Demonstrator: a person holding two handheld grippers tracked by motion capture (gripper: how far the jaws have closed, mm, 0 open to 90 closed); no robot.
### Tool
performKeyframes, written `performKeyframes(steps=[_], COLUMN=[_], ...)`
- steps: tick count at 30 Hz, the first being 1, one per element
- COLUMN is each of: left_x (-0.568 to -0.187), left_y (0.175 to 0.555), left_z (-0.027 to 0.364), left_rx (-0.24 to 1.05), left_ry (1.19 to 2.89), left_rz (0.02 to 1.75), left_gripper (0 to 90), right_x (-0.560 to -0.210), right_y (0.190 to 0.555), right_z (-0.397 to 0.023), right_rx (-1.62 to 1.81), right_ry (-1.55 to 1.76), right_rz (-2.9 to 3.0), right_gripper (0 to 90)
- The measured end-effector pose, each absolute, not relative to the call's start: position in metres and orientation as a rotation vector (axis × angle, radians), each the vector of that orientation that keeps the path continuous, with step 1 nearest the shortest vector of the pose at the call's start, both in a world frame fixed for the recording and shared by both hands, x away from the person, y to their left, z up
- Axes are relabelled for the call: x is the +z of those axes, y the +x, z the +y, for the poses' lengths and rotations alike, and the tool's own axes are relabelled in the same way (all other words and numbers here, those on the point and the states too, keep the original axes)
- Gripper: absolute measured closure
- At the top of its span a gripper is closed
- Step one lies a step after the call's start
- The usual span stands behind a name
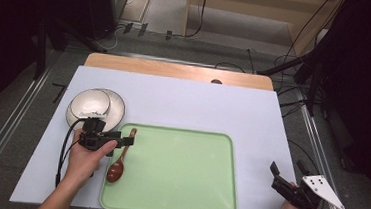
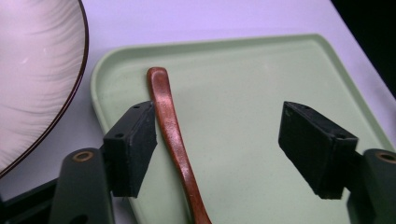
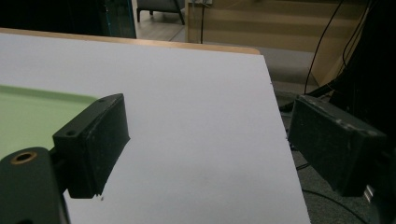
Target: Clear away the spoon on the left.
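Brown wooden spoon (image 2: 173, 140) lying along the left edge of the green tray (image 1: 187, 185), between the parted jaws of the left gripper (image 2: 219, 149), apparently untouched. Right gripper (image 3: 205, 149), jaws apart, over the white table cover (image 3: 196, 93). Nested bowls (image 1: 95, 105) adjacent.

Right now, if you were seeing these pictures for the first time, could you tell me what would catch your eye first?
The pale green tray stands out first, at the near middle of the white table. A brown wooden spoon lies along its left edge, between the open jaws of the left gripper, which do not press on it. Just beyond, a white bowl sits on a dark-rimmed plate, while the right gripper waits open at the table's near right corner.
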State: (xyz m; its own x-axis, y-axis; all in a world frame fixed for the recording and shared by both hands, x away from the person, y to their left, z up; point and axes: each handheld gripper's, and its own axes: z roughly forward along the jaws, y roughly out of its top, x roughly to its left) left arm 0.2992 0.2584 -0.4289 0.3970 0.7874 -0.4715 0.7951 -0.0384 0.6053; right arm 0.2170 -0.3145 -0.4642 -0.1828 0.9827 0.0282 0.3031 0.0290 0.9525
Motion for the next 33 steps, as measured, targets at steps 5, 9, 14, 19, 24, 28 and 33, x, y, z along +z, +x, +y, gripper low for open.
performKeyframes(steps=[5, 9, 14, 19, 24, 28, 33], left_x=[-0.426, -0.423, -0.422, -0.423, -0.423, -0.422, -0.423], left_y=[0.293, 0.286, 0.28, 0.274, 0.269, 0.262, 0.258], left_z=[0.263, 0.267, 0.272, 0.278, 0.282, 0.286, 0.289], left_rx=[0.052, 0.115, 0.145, 0.168, 0.201, 0.24, 0.246], left_ry=[1.771, 1.736, 1.697, 1.679, 1.675, 1.666, 1.661], left_rz=[1.345, 1.302, 1.265, 1.241, 1.231, 1.213, 1.189], left_gripper=[13.3, 9.2, 0.0, 0.0, 0.0, 0.0, 0.0], right_x=[-0.464, -0.464, -0.464, -0.464, -0.464, -0.464, -0.464], right_y=[0.217, 0.217, 0.217, 0.217, 0.217, 0.217, 0.217], right_z=[-0.314, -0.313, -0.313, -0.313, -0.313, -0.312, -0.312], right_rx=[1.181, 1.181, 1.179, 1.18, 1.176, 1.176, 1.176], right_ry=[1.343, 1.34, 1.338, 1.34, 1.34, 1.338, 1.337], right_rz=[1.581, 1.584, 1.586, 1.587, 1.588, 1.589, 1.59], right_gripper=[13.2, 13.2, 13.2, 13.2, 13.2, 13.2, 13.2])
